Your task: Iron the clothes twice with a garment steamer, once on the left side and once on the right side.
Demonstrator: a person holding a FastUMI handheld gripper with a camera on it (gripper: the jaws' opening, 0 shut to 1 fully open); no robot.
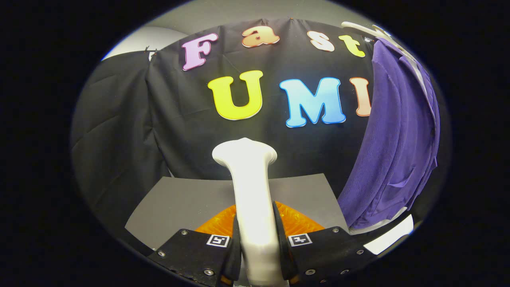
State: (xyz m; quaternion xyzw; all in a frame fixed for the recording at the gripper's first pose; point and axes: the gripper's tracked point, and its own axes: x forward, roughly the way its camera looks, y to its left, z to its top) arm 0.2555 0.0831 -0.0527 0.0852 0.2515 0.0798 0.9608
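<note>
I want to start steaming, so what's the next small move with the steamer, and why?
Probably swing the gripper toward the purple garment. It is shut on the white steamer, whose head points at the black cloth wall, while the garment hangs off to the side on a white hanger, apart from the steamer.

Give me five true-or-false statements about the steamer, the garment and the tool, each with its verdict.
1. The tool is shut on the white garment steamer. True.
2. The purple garment hangs beyond the fingers, off to the right. True.
3. The steamer head is pressed against the purple garment. False: it stands apart from it, in front of the black cloth wall.
4. The garment lies folded flat on the grey table. False: it hangs from a white hanger.
5. An orange object lies under the steamer, just ahead of the fingers. True.
</note>
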